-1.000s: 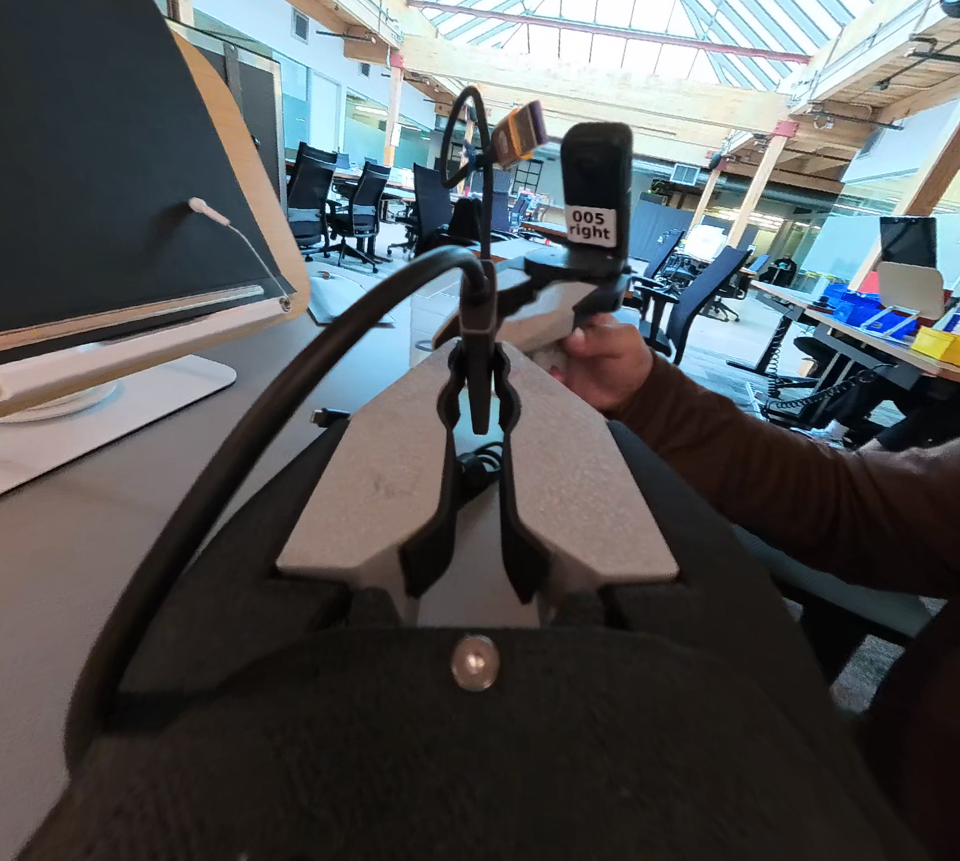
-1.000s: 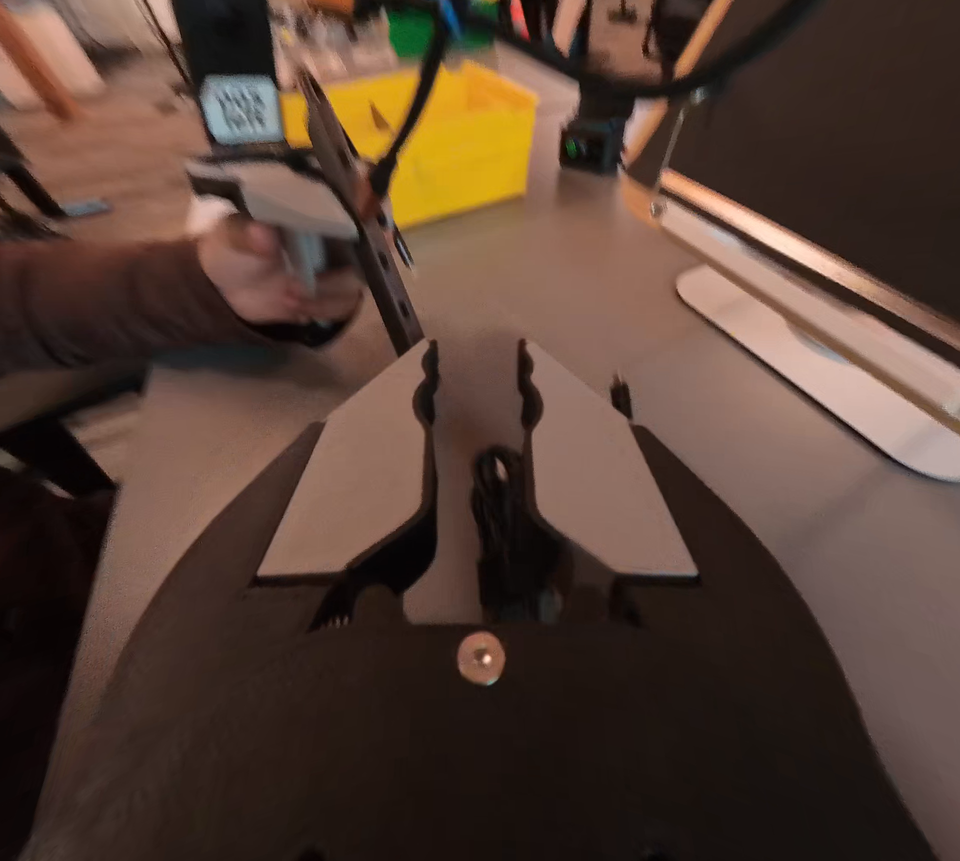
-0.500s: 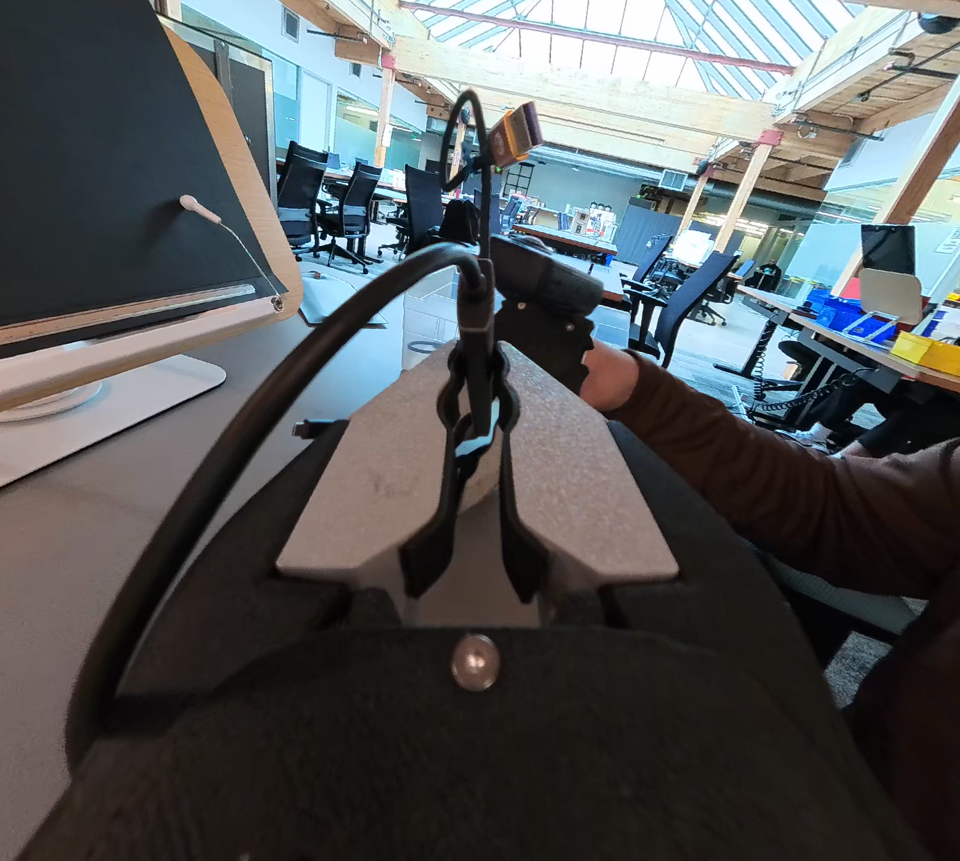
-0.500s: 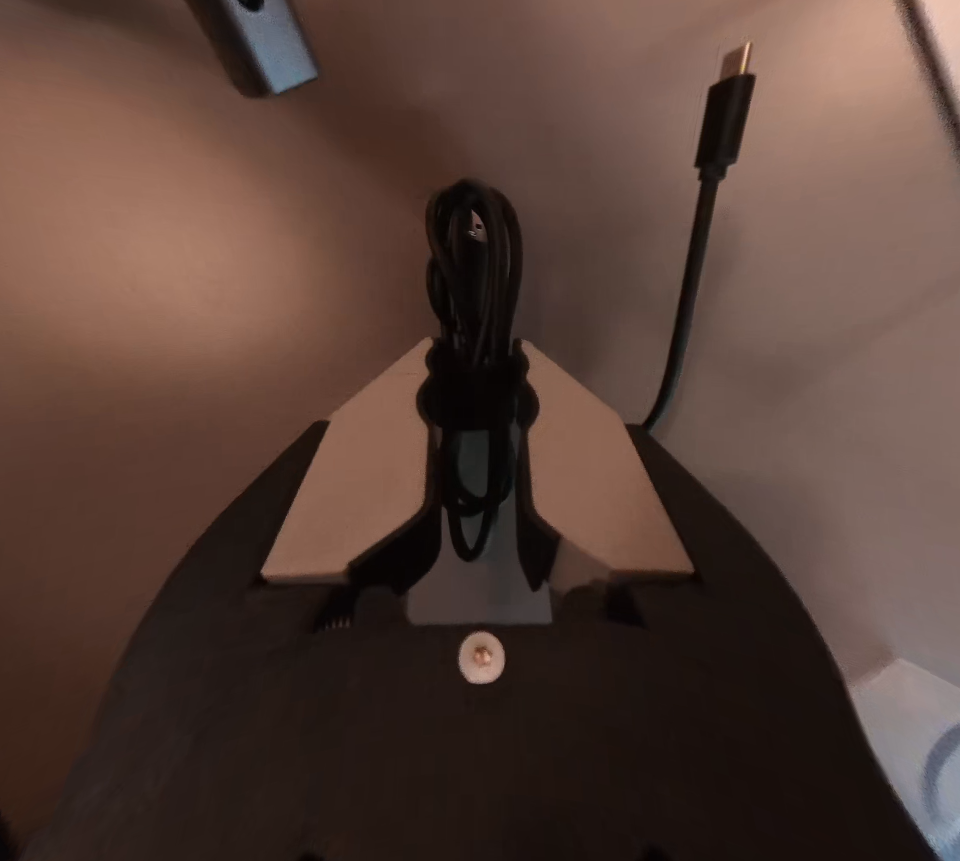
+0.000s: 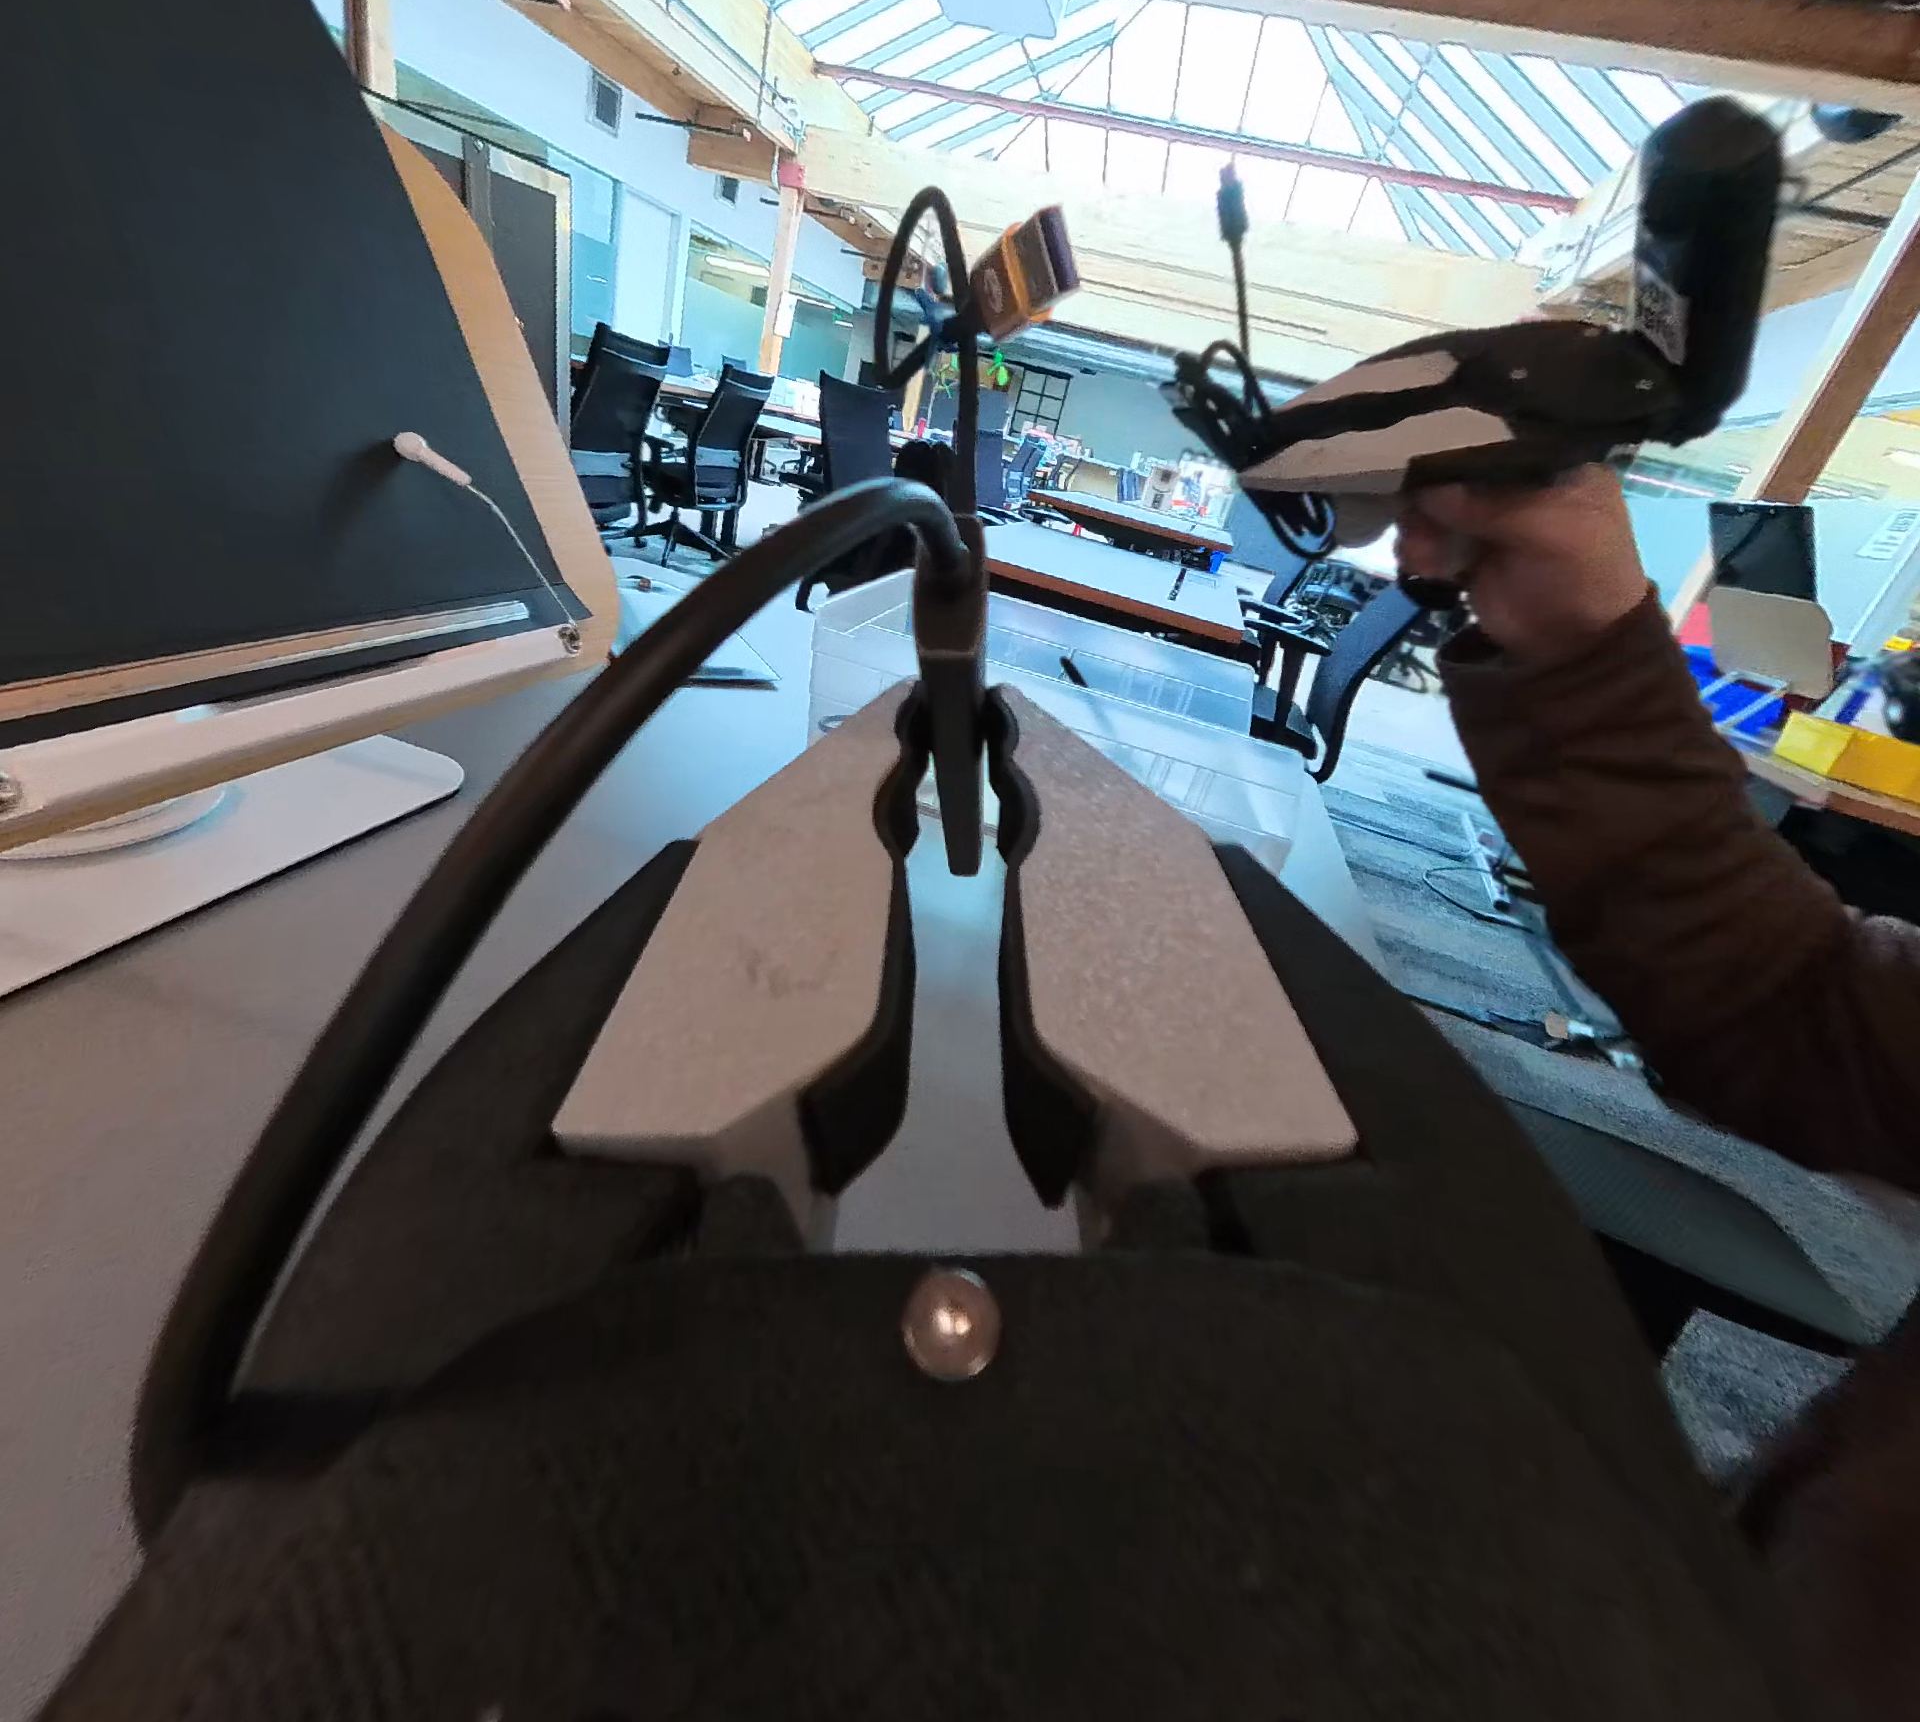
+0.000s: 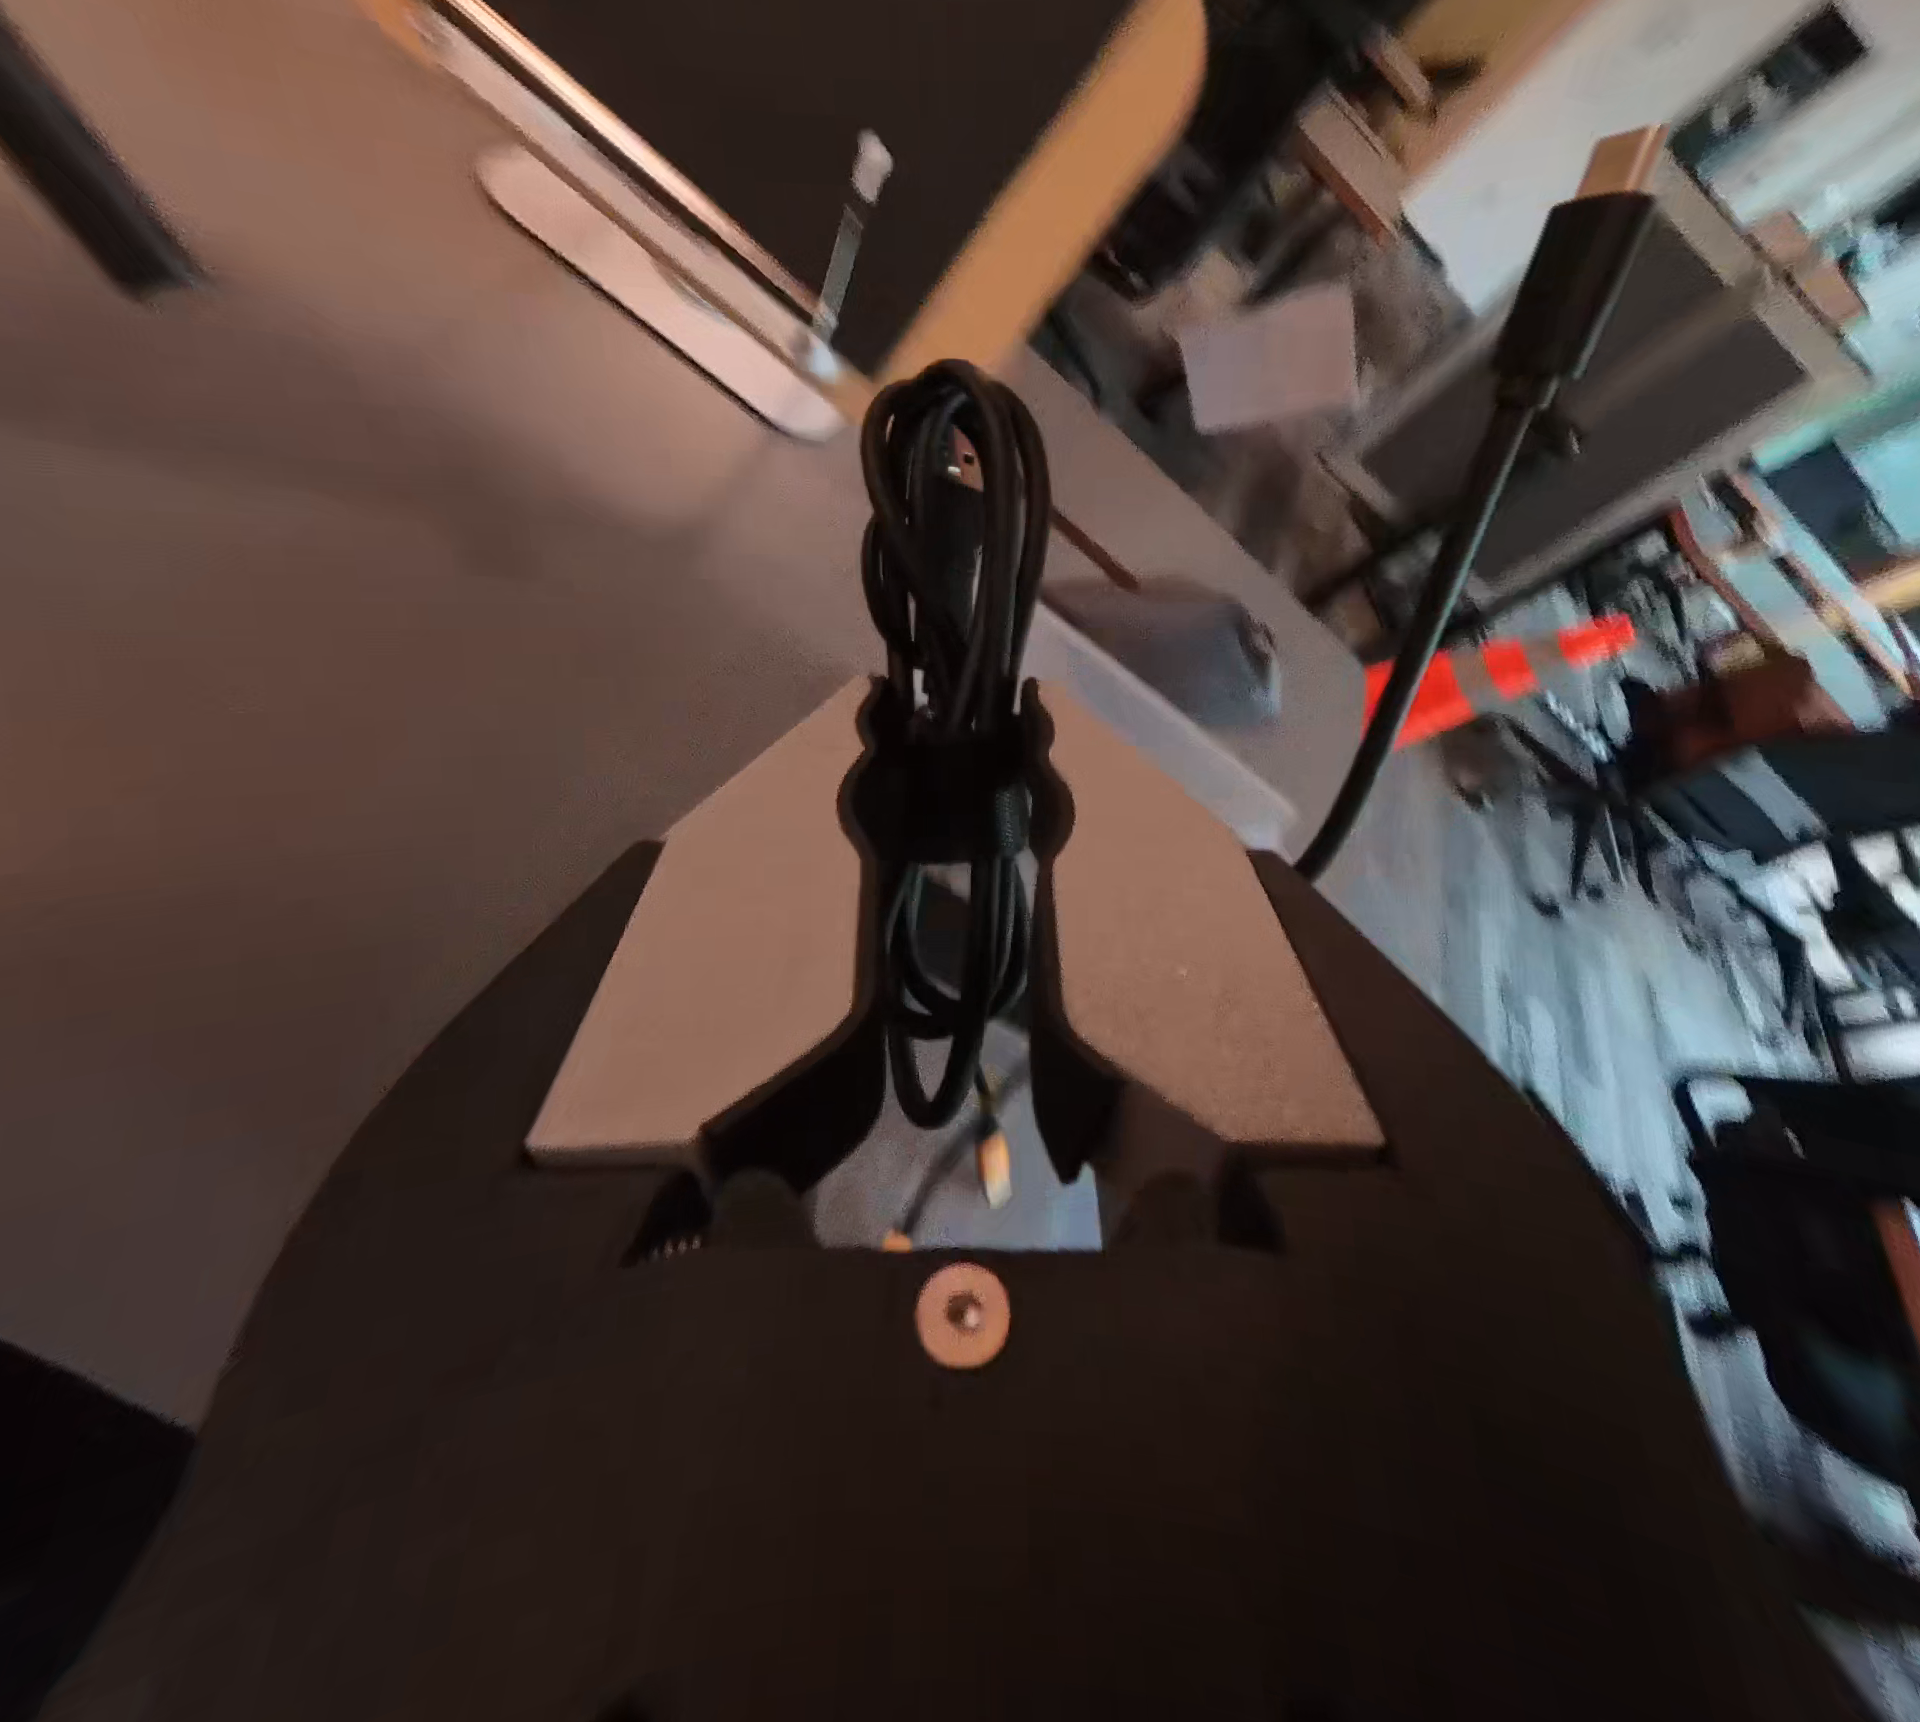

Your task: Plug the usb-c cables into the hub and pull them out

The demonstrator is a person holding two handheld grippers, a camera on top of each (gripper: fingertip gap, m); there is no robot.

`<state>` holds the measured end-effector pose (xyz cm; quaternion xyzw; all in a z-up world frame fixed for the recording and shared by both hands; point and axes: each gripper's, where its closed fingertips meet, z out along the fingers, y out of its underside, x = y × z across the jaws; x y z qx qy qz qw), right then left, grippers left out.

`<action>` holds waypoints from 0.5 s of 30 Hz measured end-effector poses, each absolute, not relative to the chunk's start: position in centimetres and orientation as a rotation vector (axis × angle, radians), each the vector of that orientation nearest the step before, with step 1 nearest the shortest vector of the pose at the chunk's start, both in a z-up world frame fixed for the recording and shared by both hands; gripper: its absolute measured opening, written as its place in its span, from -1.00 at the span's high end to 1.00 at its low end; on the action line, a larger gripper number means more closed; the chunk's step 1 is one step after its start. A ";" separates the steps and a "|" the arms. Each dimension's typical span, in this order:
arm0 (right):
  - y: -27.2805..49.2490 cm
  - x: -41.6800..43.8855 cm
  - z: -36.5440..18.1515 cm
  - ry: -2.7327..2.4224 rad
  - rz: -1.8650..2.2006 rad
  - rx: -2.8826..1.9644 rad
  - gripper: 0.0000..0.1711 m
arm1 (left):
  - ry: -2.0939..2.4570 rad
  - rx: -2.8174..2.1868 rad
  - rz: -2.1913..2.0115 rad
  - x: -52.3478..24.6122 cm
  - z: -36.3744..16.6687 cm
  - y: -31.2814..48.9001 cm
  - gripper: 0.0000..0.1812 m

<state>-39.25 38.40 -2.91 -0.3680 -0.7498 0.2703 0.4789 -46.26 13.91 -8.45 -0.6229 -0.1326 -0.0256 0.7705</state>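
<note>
In the left wrist view
Left gripper (image 5: 958, 773): pinched on the edge of the slim dark hub (image 5: 954, 716), which stands upright between the tips, as it did a second ago.
Hub lead (image 5: 499, 851): thick black, arching back out of frame at lower left.
Right gripper (image 5: 1262, 451): now raised high to the right, off the desk (image 5: 125, 1153), where half a second ago it sat low behind the hub.

In the right wrist view
Right gripper (image 6: 954, 747): clamped on a tied cable bundle (image 6: 951, 550), grabbed within the last second.
USB-C plug (image 6: 1590, 270): free end sticking up to the right, loose in the air.
Meaning: pickup looks done; the plug is not yet in the hub, so aligning comes next.
</note>
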 end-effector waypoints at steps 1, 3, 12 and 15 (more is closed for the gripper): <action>40.5 -38.5 -3.3 -1.824 0.609 -0.956 0.75 | -0.281 -1.354 -0.056 -46.1 -8.4 14.0 0.92; 44.1 -37.1 -5.2 -1.831 0.504 -1.052 0.74 | -0.269 -1.361 -0.056 -45.8 -8.5 14.1 0.92; 50.8 -36.1 -14.8 -1.934 0.214 -1.363 0.86 | -0.271 -1.408 -0.043 -46.0 -9.6 14.5 0.92; 45.5 -38.5 -8.4 -1.813 0.628 -1.214 0.64 | -0.285 -1.407 -0.053 -46.4 -9.8 14.5 0.92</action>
